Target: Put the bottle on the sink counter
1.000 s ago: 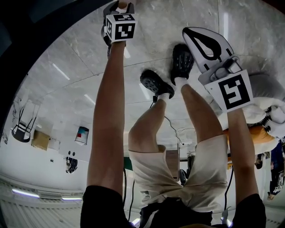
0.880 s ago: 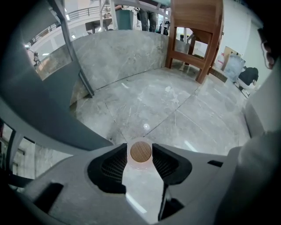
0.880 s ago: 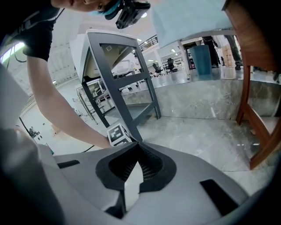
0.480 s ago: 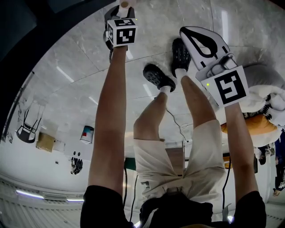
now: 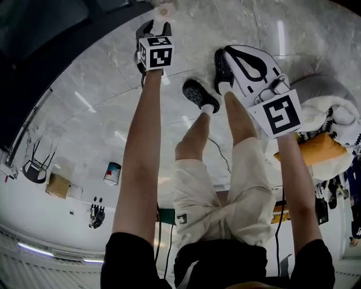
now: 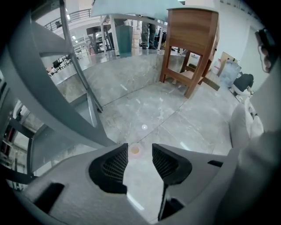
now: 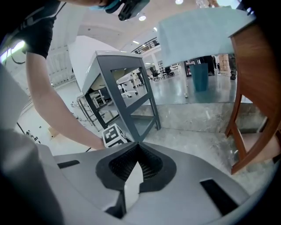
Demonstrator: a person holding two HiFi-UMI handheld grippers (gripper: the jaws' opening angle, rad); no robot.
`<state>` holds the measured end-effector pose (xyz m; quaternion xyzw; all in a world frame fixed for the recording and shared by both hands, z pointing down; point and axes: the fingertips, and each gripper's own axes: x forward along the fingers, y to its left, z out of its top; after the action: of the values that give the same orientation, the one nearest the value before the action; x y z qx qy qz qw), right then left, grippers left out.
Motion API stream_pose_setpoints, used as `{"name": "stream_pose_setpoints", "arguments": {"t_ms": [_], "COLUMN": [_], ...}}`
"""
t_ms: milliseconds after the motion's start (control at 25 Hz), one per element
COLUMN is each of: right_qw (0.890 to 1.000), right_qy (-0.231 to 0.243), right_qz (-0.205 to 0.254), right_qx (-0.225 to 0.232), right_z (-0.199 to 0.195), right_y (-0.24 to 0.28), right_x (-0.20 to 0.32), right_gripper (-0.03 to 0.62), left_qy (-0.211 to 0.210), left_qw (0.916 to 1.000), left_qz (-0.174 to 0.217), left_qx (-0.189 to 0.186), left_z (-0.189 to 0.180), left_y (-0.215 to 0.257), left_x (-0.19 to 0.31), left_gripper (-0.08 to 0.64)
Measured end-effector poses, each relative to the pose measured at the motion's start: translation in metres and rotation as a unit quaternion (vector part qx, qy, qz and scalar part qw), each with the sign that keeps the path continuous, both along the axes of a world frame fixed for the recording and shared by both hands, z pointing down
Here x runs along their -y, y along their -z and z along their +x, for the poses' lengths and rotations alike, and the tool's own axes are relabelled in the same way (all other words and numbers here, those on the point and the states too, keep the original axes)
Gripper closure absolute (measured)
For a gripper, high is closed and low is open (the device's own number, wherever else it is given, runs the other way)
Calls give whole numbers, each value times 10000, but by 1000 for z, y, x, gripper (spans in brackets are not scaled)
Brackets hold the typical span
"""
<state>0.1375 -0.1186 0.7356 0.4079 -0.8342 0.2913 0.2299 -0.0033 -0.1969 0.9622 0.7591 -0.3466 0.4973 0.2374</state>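
No bottle shows plainly in any view. A small round tan thing (image 5: 165,10) lies on the grey marble floor just beyond my left gripper (image 5: 150,27); I cannot tell what it is. In the left gripper view the same tan thing (image 6: 135,150) shows through the narrow gap of my left gripper (image 6: 139,161), whose jaws stand a little apart with nothing between them. My right gripper (image 5: 227,52) is held out beside the person's shoes, its jaws closed together on nothing. In the right gripper view the right gripper (image 7: 137,154) points toward the left gripper's marker cube (image 7: 115,135).
A grey metal frame table (image 7: 127,83) stands on the left and a brown wooden table (image 6: 193,35) further ahead. The person's legs and black shoes (image 5: 197,96) hang between the grippers. A white cushion (image 5: 333,113) and an orange one (image 5: 316,149) lie at the right.
Both grippers have slid lower in the head view as the view swung forward. The round tan thing past the left gripper has come more fully into view.
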Motion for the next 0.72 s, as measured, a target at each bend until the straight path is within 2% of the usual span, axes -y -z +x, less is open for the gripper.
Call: {"name": "stream_pose_setpoints", "arguments": {"t_ms": [440, 720], "right_qw": [9997, 9999], "right_qy": [-207, -41], "right_qz": [103, 151], "right_qx": [-2, -11], "right_z": [-5, -21], "right_y": [116, 185], "right_x": [-17, -25], "right_gripper": [588, 588], "left_qy": [-515, -414], "left_qw": [9985, 9987], "left_qz": [123, 264], "left_qx": [-120, -98], "left_z": [7, 3], "left_y": [133, 218], "left_x": [-39, -59], "left_gripper": [391, 391]}}
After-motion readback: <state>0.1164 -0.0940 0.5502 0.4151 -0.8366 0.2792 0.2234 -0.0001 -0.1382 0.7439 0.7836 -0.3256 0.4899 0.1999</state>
